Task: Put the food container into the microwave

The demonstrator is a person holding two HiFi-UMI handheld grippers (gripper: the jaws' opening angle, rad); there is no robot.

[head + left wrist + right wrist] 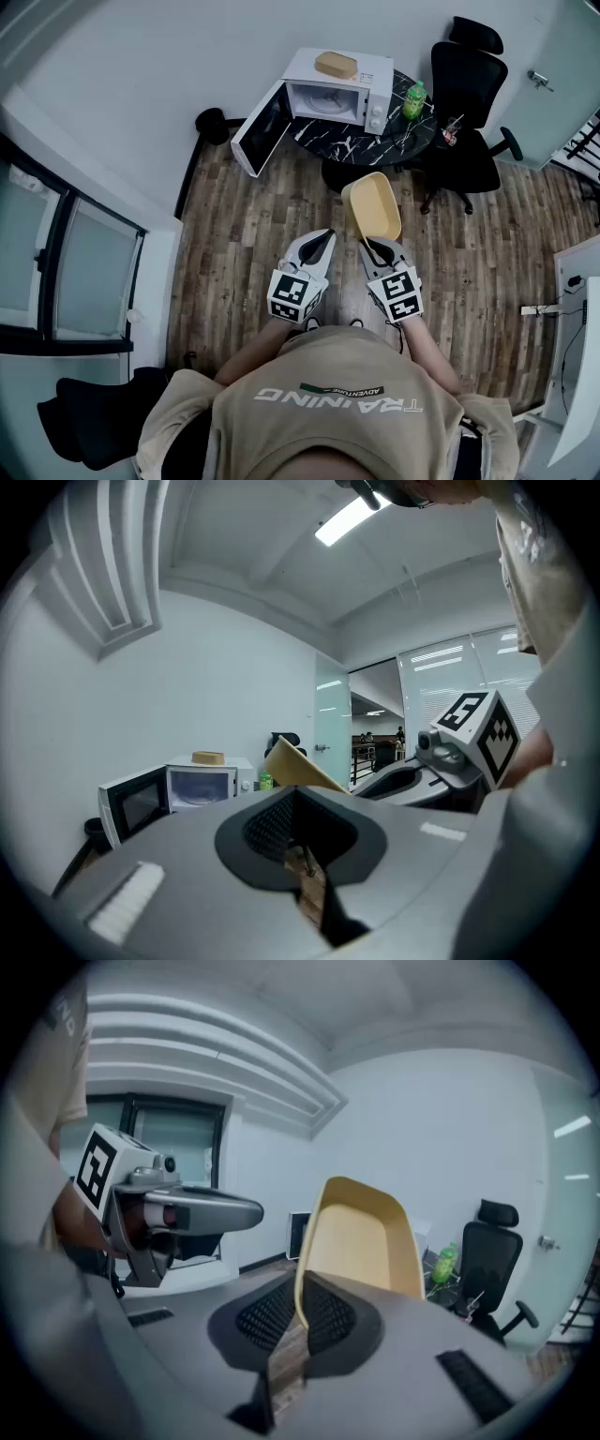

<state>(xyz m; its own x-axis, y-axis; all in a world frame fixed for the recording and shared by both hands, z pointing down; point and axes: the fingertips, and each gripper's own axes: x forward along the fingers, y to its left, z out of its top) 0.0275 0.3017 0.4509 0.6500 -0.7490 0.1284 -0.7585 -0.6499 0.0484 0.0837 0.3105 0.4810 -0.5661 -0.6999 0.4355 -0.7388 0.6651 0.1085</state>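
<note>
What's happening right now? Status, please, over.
Right gripper shut on container rim. Left gripper shut, empty. Microwave ahead, door open.

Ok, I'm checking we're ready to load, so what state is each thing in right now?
Microwave: door swung open, cavity looks empty.
Food container: lidless, empty, tipped up on end.
Right claw: shut on the food container's rim.
Left claw: shut, holding nothing.
Green bottle: upright on the table.
</note>
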